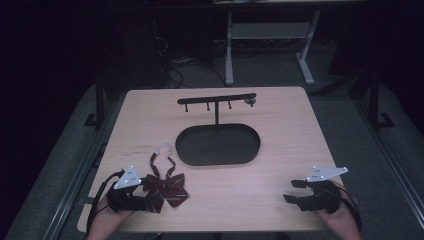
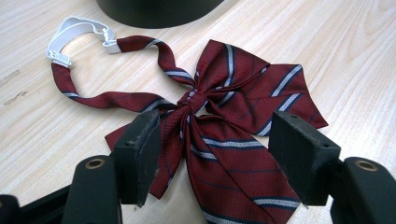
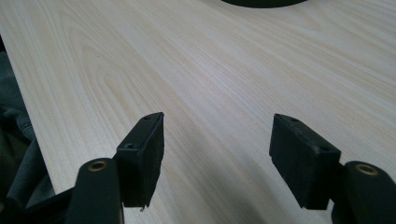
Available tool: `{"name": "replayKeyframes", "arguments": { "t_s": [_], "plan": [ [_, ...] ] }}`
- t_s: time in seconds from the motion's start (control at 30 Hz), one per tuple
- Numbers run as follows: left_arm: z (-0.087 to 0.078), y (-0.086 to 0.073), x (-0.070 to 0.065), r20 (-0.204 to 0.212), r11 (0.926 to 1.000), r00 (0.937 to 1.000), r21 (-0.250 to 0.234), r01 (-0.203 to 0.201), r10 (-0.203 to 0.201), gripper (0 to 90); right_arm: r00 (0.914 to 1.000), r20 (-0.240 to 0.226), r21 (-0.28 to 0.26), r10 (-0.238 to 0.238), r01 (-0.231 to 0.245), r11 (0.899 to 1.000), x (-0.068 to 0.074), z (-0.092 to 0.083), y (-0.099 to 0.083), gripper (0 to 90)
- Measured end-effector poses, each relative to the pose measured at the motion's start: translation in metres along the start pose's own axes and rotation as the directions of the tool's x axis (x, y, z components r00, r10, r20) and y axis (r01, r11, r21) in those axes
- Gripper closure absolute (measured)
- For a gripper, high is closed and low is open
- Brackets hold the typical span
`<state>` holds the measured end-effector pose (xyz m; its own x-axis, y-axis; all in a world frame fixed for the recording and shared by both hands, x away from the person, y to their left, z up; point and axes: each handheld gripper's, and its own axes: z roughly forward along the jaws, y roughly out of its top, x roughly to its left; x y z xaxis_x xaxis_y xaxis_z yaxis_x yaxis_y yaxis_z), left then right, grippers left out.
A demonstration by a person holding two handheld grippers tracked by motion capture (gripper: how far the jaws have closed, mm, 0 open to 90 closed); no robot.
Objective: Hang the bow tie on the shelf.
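Jaws of the left gripper (image 2: 210,158) stand spread on both sides of the striped bow tie (image 2: 219,116), which lies flat on the bench (image 1: 280,175) at seven o'clock from the black tray stand (image 1: 218,144). I think a grasp is being prepared; next they must close on the knot. Right gripper (image 3: 217,158) rests spread and holds nothing at five o'clock.

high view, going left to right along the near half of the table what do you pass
left gripper → striped bow tie → black oval tray → right gripper
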<state>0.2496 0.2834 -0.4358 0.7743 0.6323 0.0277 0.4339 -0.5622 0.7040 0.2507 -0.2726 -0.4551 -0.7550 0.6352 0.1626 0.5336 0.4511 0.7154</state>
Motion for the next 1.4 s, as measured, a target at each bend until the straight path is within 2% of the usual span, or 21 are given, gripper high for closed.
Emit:
{"name": "replayKeyframes", "arguments": {
  "t_s": [0.3, 0.4, 0.57, 0.77, 0.8, 1.03, 1.37, 1.4],
  "plan": [
    [0.0, 0.001, 0.003, -0.005, 1.0, 0.9999, 0.003, 0.009, -0.009, 35.2, 1.0, -0.001, -0.001, -0.006, 0.006, 1.0, 0.001, -0.001, 0.0, 34.9],
    [-0.002, 0.005, 0.009, -0.014, 0.9998, 0.9997, 0.001, 0.02, -0.02, 35.2, 1.0, 0.0, -0.005, 0.003, -0.003, 1.0, 0.001, -0.001, 0.0, 34.9],
    [-0.008, 0.015, 0.02, -0.025, 0.999, 0.9989, -0.018, 0.04, -0.041, 36.5, 1.0, 0.001, -0.003, -0.009, 0.009, 1.0, 0.002, -0.001, 0.001, 34.9],
    [-0.007, 0.028, 0.035, -0.071, 0.9989, 0.9964, -0.011, 0.045, -0.046, 36.7, 0.9999, 0.001, 0.0, -0.015, 0.015, 1.0, 0.006, 0.0, 0.003, 34.9],
    [-0.005, 0.033, 0.041, -0.086, 0.999, 0.9953, -0.005, 0.045, -0.046, 36.7, 0.9999, 0.002, 0.001, -0.016, 0.016, 1.0, 0.006, 0.0, 0.003, 34.9],
    [0.006, 0.044, 0.061, -0.106, 0.9971, 0.9916, 0.005, 0.075, -0.074, 38.4, 0.9999, 0.001, -0.002, -0.017, 0.017, 1.0, 0.005, -0.001, 0.003, 34.9],
    [0.019, 0.046, 0.076, -0.122, 0.994, 0.9869, 0.013, 0.109, -0.106, 40.0, 0.9998, 0.0, -0.005, -0.022, 0.022, 1.0, 0.005, -0.001, 0.003, 34.9],
    [0.025, 0.045, 0.08, -0.121, 0.9924, 0.9859, 0.025, 0.12, -0.116, 40.1, 0.9998, 0.0, -0.004, -0.019, 0.019, 1.0, 0.005, -0.001, 0.003, 34.9]
  ]
}}
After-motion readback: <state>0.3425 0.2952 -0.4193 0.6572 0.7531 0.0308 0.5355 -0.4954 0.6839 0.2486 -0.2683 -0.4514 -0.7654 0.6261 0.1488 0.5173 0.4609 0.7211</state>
